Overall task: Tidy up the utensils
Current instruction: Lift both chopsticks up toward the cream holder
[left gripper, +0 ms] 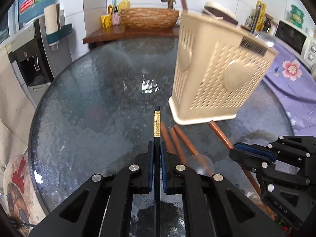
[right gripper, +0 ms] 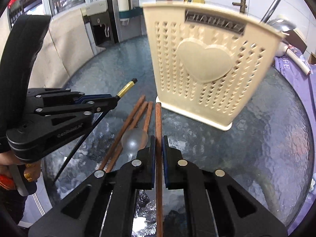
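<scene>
- Left hand-held gripper (left gripper: 157, 152) clamped on black gold-banded chopstick (left gripper: 157, 124), tip aimed at holder for loading.
- Right hand-held gripper (right gripper: 158, 144) pinching one brown chopstick (right gripper: 158, 130) likewise.
- Cream utensil holder (right gripper: 205, 67) upright on glass tabletop (left gripper: 88, 102), 1 o'clock of left gripper.
- Three loose brown chopsticks (right gripper: 136, 116) and a clear spoon (right gripper: 134, 139) lie on the glass, awaiting pickup.

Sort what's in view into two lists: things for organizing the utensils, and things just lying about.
For the job: black chopstick in left gripper; brown chopstick in right gripper; three loose brown chopsticks; clear spoon; cream utensil holder.

Lying about: water dispenser; microwave; wooden basin.
</scene>
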Available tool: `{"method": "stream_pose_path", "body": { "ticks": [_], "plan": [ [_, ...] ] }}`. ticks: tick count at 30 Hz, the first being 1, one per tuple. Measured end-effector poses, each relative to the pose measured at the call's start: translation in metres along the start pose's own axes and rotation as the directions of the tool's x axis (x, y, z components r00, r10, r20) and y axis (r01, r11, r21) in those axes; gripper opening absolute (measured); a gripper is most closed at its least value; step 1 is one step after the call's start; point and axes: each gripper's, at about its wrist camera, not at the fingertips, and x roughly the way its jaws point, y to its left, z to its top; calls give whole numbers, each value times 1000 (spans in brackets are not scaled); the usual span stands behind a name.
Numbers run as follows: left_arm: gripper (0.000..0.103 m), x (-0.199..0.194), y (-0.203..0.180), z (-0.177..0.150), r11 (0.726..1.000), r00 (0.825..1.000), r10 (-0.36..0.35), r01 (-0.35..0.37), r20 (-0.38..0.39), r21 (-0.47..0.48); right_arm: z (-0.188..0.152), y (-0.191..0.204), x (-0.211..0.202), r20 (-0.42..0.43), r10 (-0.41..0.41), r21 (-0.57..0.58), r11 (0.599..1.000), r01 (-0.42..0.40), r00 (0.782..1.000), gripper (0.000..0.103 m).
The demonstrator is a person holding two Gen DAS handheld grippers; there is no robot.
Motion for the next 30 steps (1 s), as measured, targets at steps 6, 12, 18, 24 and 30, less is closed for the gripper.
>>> {"method": "stream_pose_path", "body": {
  "ticks": [6,12,18,24,30],
  "plan": [
    [7,-39,-6,10,999,994,-46,46,95,5,0,-15,-43,120,30,50,998,-36,992,7],
    [7,-71,-13,17,997,983,-79,76,164,26,-2,-27,-87,224,40,66,996,-56,974,7],
    [7,-96,-19,21,995,971,-100,93,217,42,4,-36,-126,302,51,78,994,-77,952,7],
    [7,-111,-28,27,992,961,-113,97,251,75,14,-33,-143,334,48,70,995,-76,941,7],
    [7,-121,-33,27,990,955,-131,110,265,92,18,-32,-155,356,53,58,995,-79,933,7]
  ]
}}
